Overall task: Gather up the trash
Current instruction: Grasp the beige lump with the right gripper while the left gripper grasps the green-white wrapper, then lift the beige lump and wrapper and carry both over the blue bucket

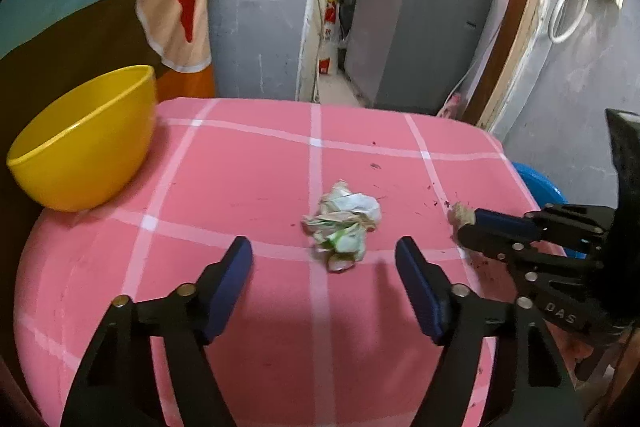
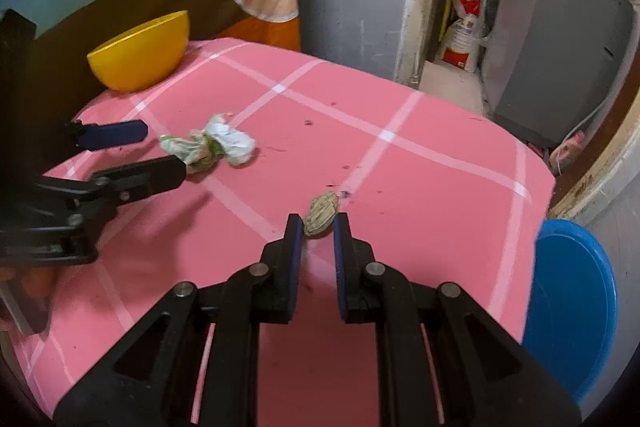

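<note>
So, biggest thing first: a table under a pink checked cloth fills both views. A yellow bowl sits at its far left corner, and it looks like the obvious place for the trash to go (that's my guess, nothing confirms it). A blue tub sits off the table's right edge, lower down, so that could be a bin too.

Next down, the grippers. The left gripper hangs over the near-middle of the cloth with its jaws standing apart, nothing pressed between the pads. The right gripper is clamped on a small tan lump near the right side of the table; the pads squeeze its near end and most of it sticks out past the fingertips.

Then the crumpled wrapper, white and green paper. It lies on the cloth just ahead of the left gripper, roughly centred on the gap between the fingers, maybe a touch toward the right finger. In the right wrist view its long axis runs across, left to right, with the near end just beside the left gripper's lower finger. The jaws don't yet straddle it, though.

The left hand is clearly the nearer one for the wrapper, and the right one is busy anyway. I'd say the next move is a short push forward and down so the fingers bracket the wad, then close. Being a loose paper wad, it should squash easily, but it could skid on the cloth if a finger nudges it first.
</note>
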`<action>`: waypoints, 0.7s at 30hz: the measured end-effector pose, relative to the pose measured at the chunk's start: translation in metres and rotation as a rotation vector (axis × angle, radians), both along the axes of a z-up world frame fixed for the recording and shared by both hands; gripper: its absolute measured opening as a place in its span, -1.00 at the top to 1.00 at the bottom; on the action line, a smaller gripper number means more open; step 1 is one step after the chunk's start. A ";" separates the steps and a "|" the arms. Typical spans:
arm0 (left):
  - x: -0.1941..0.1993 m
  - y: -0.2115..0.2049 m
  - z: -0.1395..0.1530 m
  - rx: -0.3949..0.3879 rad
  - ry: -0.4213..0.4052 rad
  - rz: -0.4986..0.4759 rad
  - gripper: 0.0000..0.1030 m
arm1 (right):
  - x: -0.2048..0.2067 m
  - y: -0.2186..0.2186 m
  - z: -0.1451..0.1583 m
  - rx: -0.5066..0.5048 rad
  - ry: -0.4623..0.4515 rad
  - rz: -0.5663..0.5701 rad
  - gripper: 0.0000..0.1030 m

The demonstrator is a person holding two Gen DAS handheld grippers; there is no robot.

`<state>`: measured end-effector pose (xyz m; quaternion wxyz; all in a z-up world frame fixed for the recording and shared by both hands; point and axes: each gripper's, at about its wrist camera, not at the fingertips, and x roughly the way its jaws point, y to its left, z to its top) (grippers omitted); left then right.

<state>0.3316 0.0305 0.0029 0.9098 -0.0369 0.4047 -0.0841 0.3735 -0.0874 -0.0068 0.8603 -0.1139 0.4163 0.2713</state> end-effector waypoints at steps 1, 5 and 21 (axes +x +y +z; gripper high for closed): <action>0.003 -0.003 -0.001 0.010 0.011 -0.001 -0.15 | 0.000 -0.002 0.000 0.001 -0.002 -0.004 0.47; 0.016 -0.010 -0.006 0.033 0.051 0.008 0.03 | 0.000 -0.010 0.000 0.003 -0.005 -0.014 0.47; 0.009 -0.016 -0.007 0.023 0.047 0.019 0.68 | -0.007 -0.019 0.005 0.090 -0.041 -0.052 0.48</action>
